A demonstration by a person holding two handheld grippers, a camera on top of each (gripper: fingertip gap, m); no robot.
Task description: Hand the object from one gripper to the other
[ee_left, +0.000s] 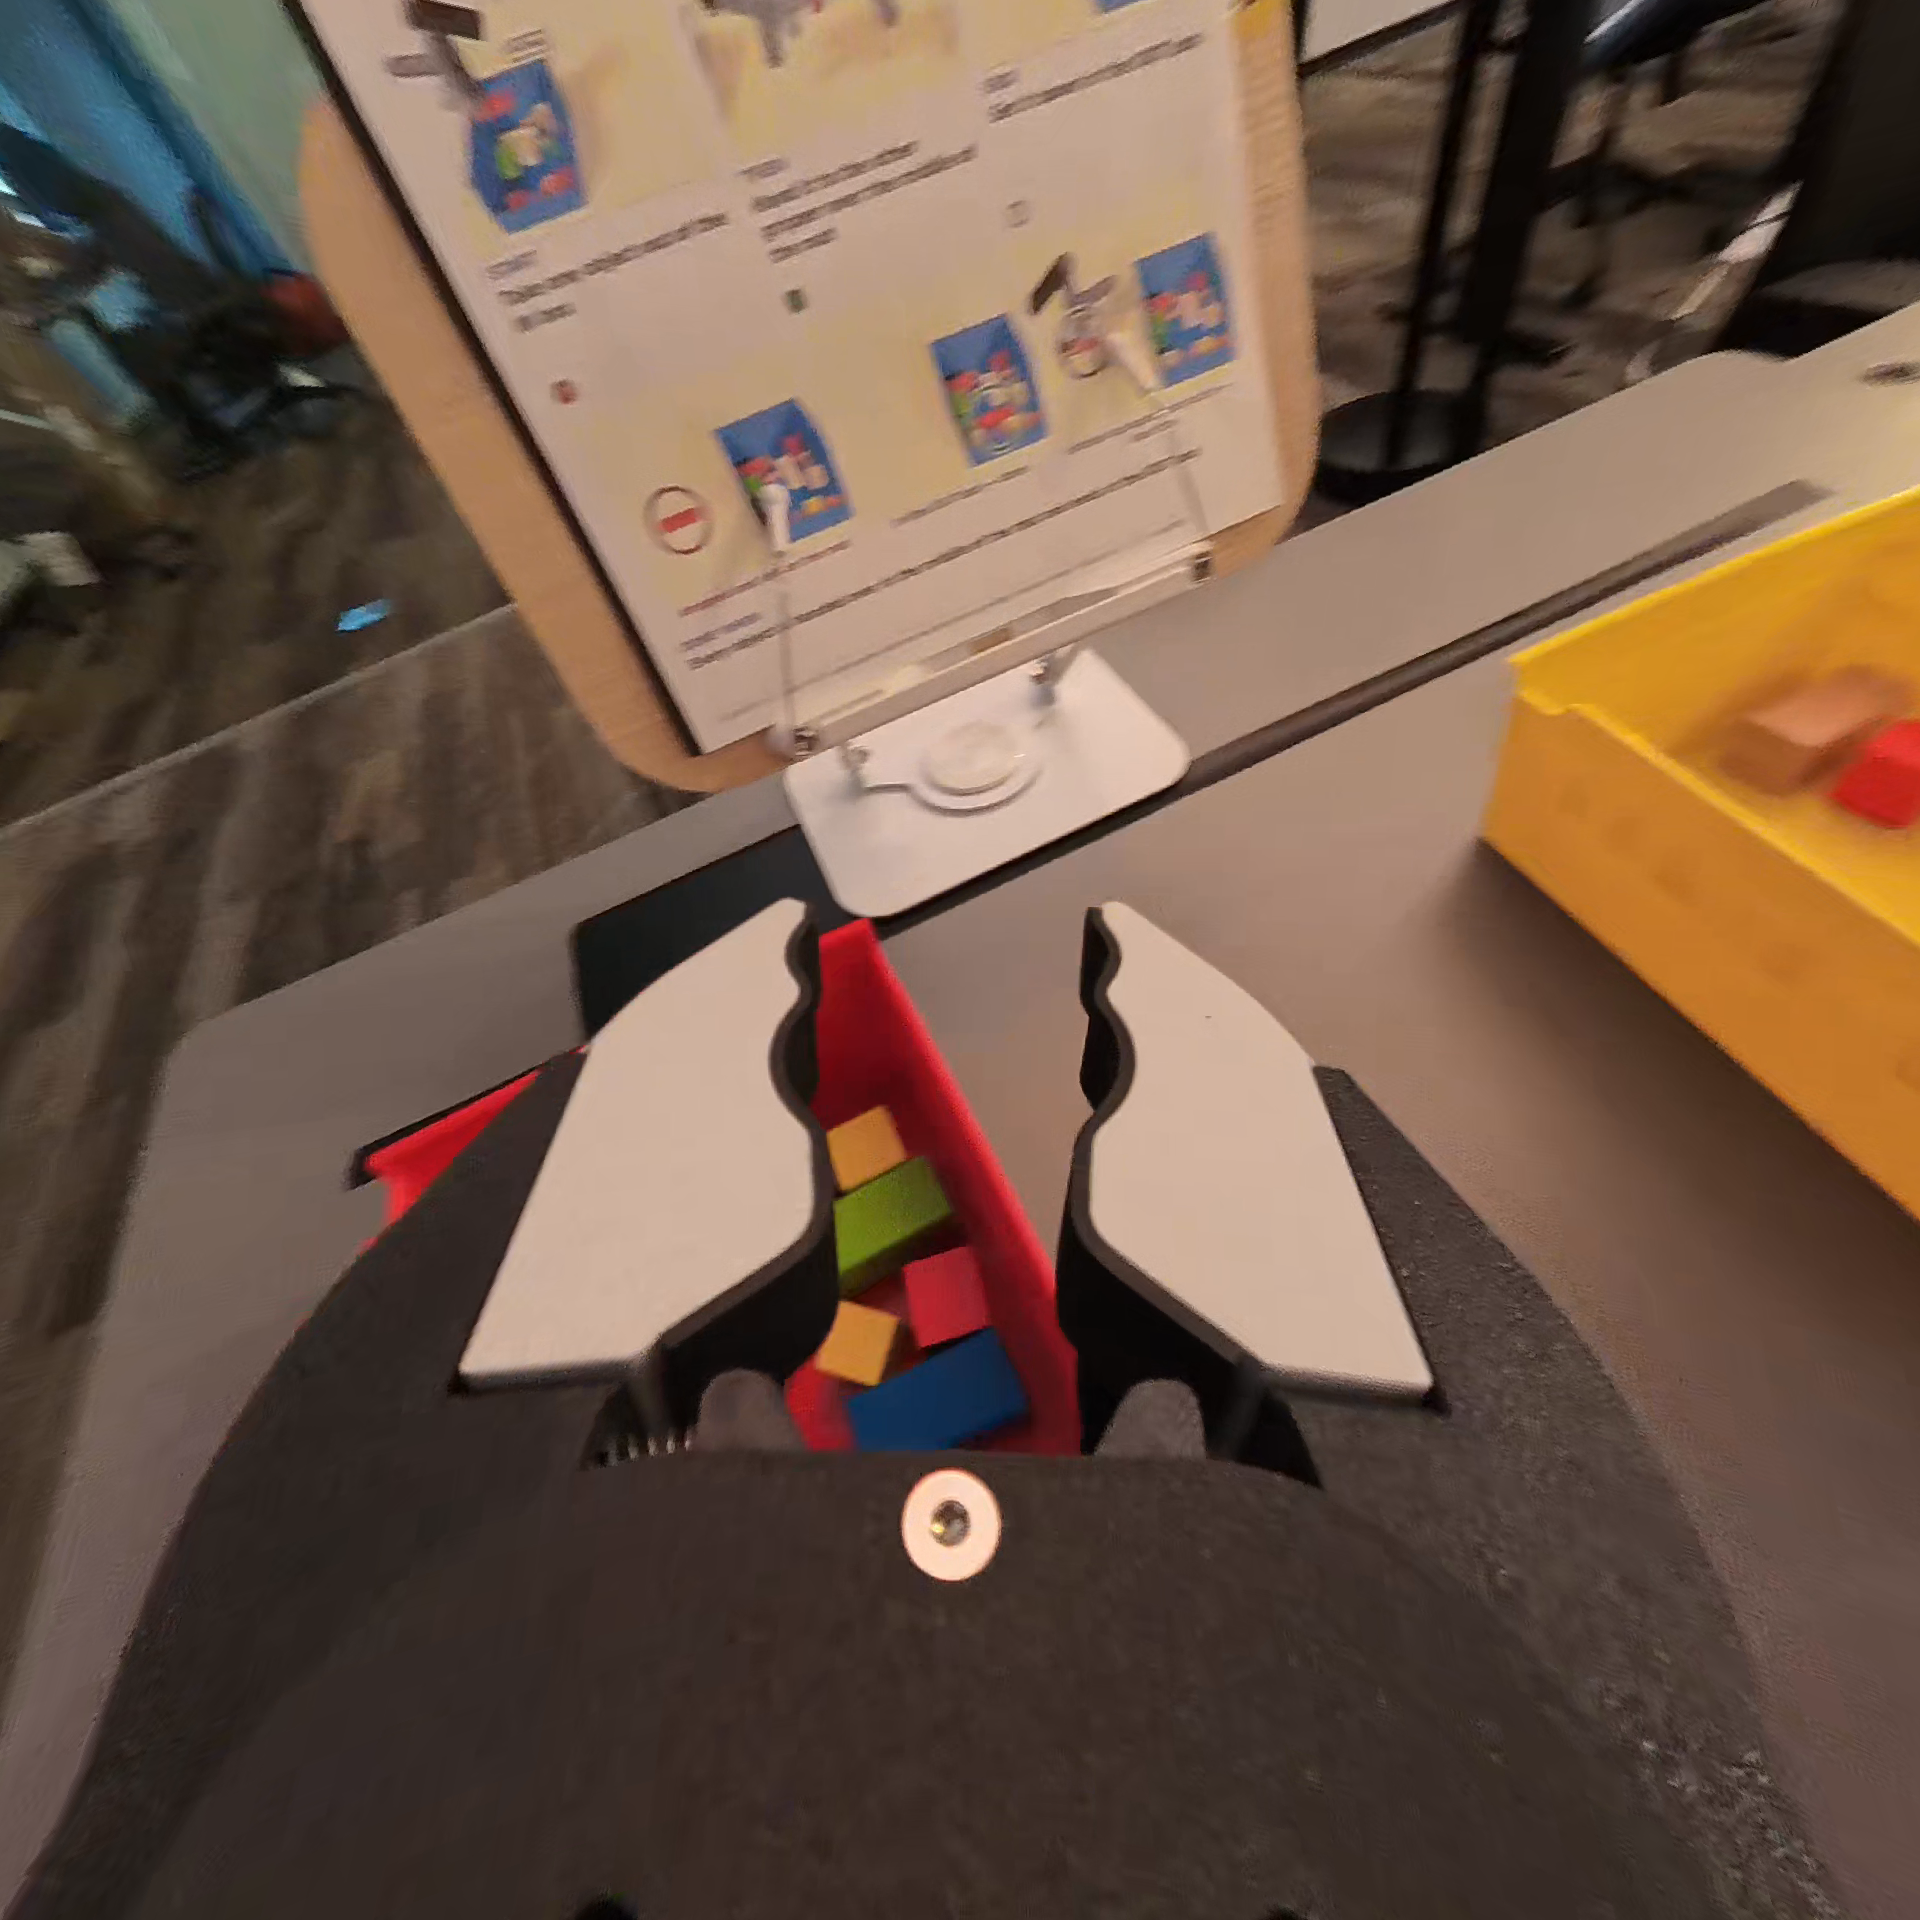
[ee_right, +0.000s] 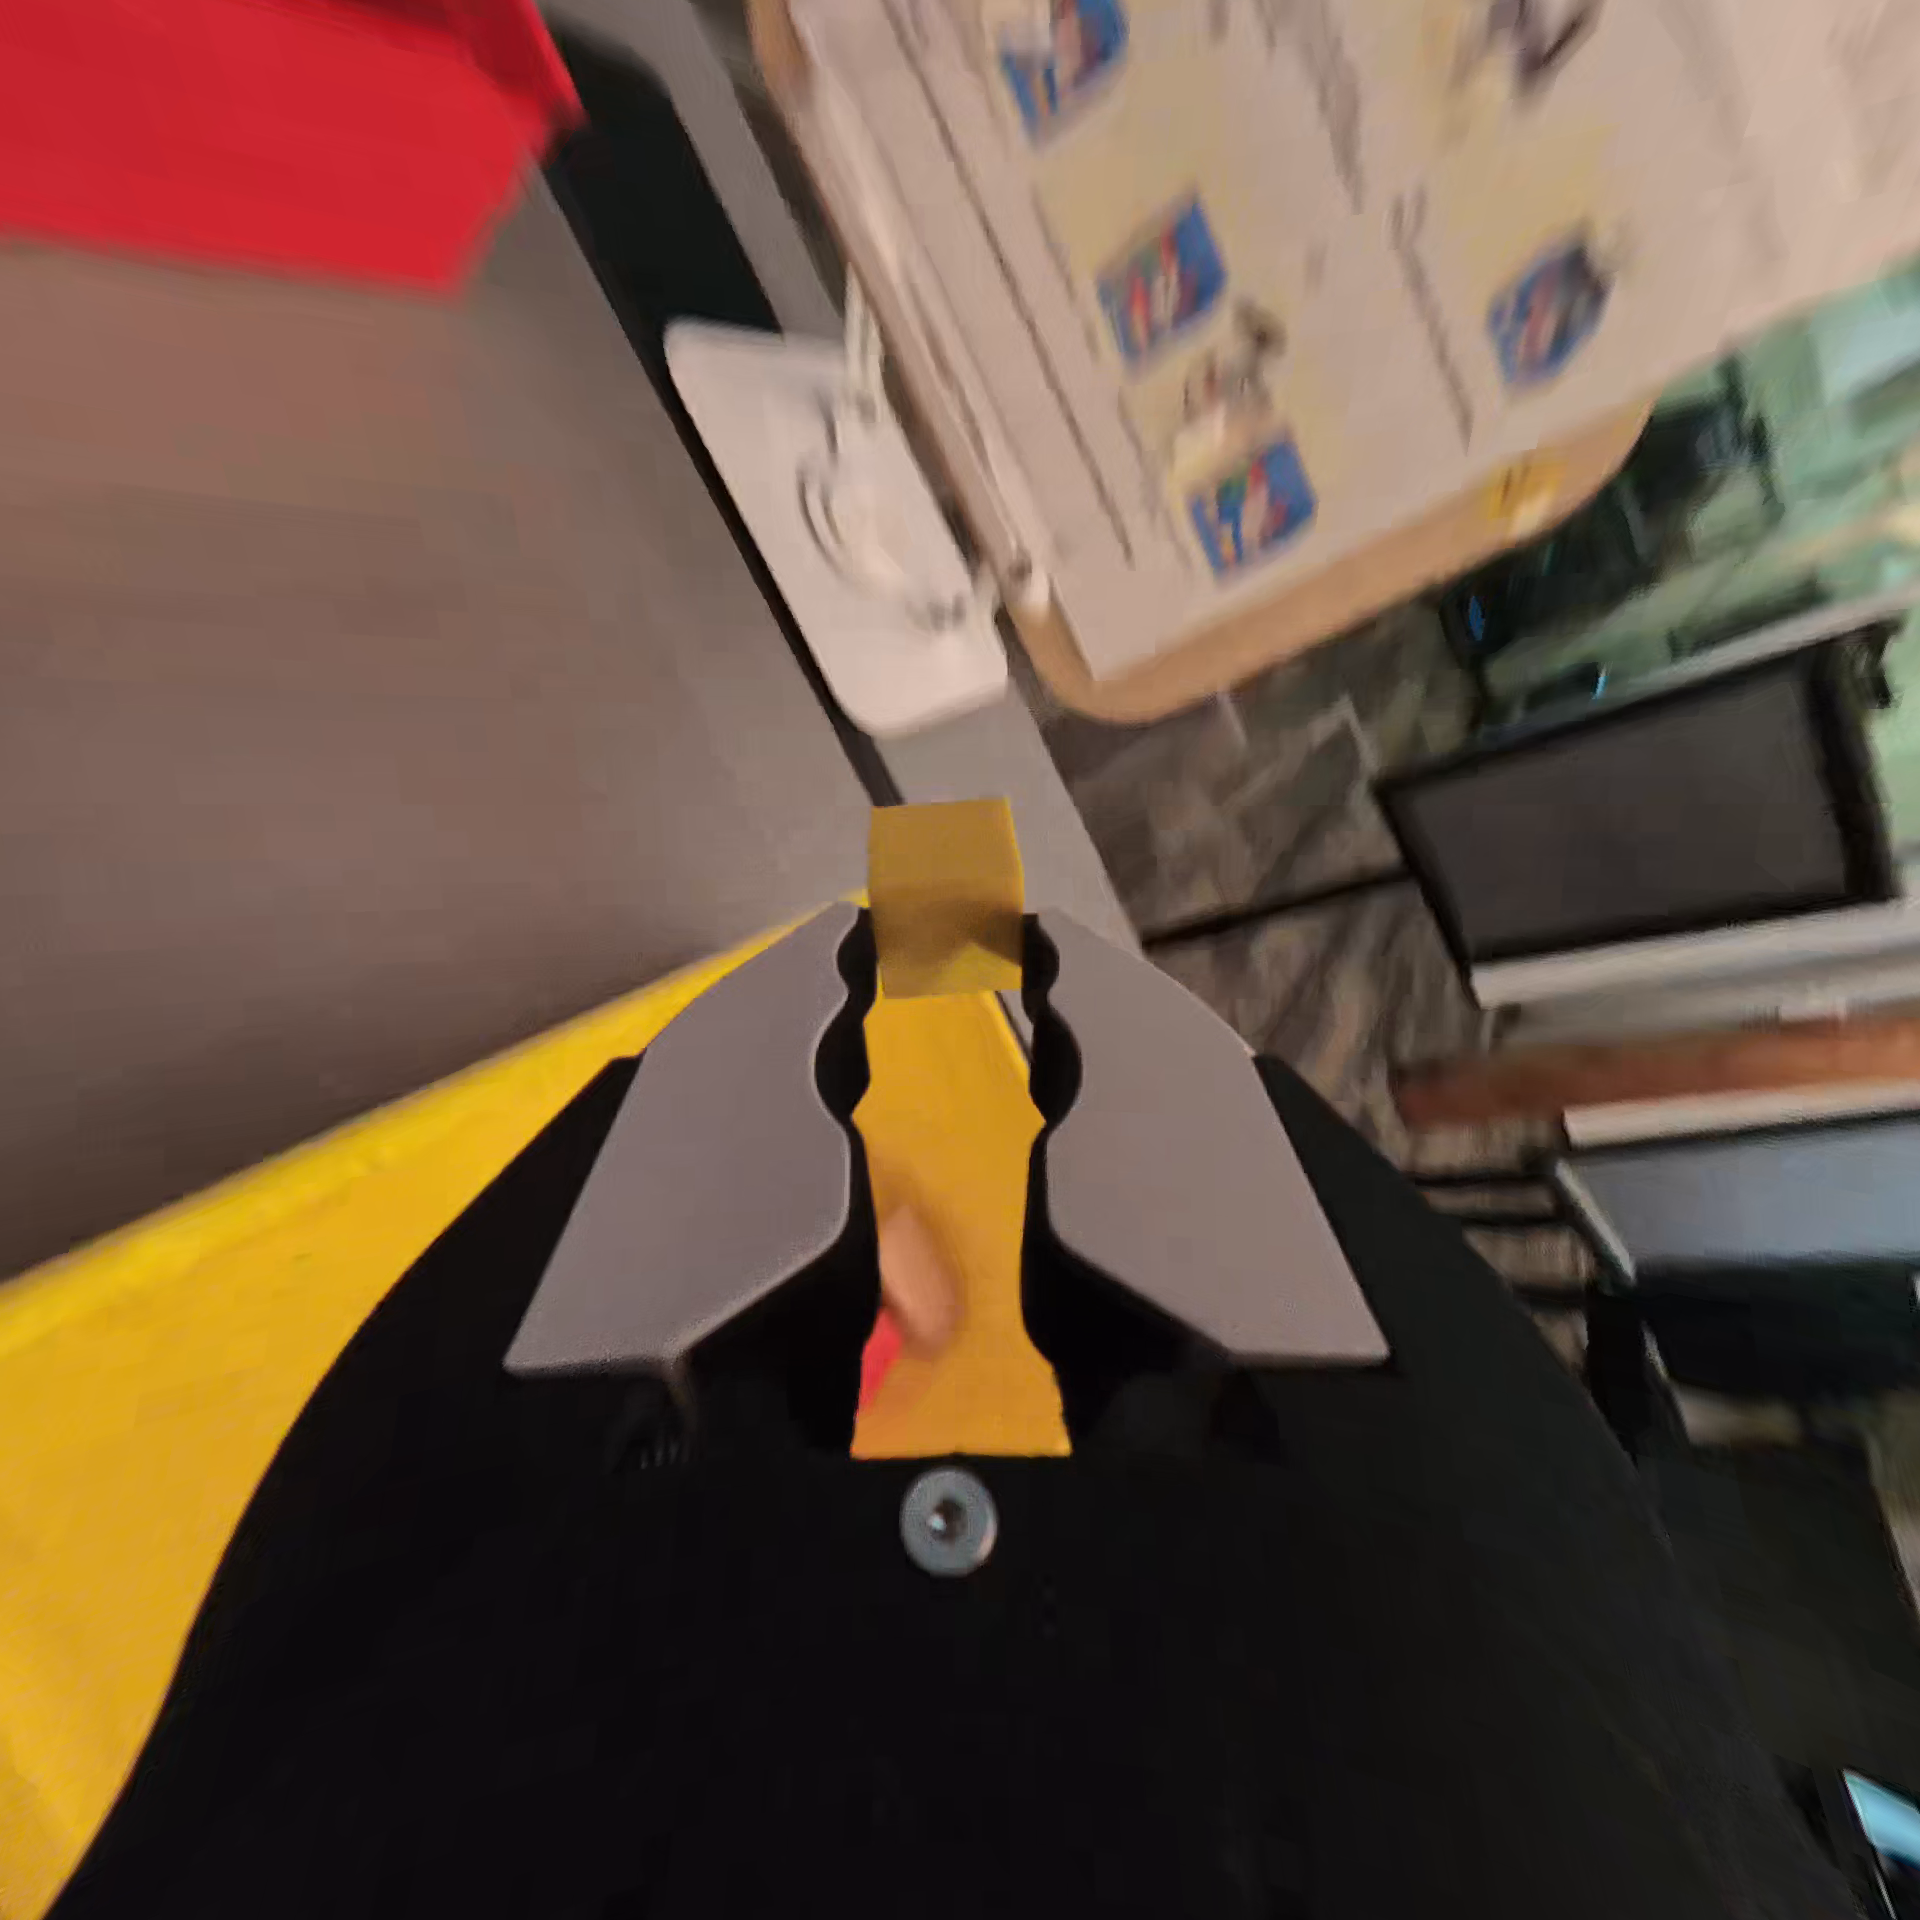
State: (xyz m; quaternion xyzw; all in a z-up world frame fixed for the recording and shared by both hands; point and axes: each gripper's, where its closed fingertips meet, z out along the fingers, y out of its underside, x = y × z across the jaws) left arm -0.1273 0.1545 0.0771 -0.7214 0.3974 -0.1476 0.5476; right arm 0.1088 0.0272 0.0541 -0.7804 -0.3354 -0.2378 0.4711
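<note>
My left gripper [ee_left: 945, 956] is open and empty, held above a red bin [ee_left: 914, 1039] that holds several coloured blocks: yellow ones [ee_left: 864, 1143], a green one [ee_left: 891, 1218], a red one [ee_left: 943, 1294] and a blue one [ee_left: 940, 1392]. My right gripper [ee_right: 943, 951] is shut on a yellow block [ee_right: 943, 899] that sticks out past its fingertips. It is held above a yellow bin [ee_right: 951, 1122], where a tan block [ee_right: 914, 1288] and a bit of a red one [ee_right: 878, 1356] show between the fingers. The right wrist view is tilted and blurred.
A yellow bin [ee_left: 1662, 904] with a tan block [ee_left: 1813, 727] and a red block [ee_left: 1883, 774] sits right on the grey table [ee_left: 1299, 1039]. An instruction sheet on a board [ee_left: 831, 312] stands on a white base [ee_left: 987, 790] behind the bins. The table edge runs at left.
</note>
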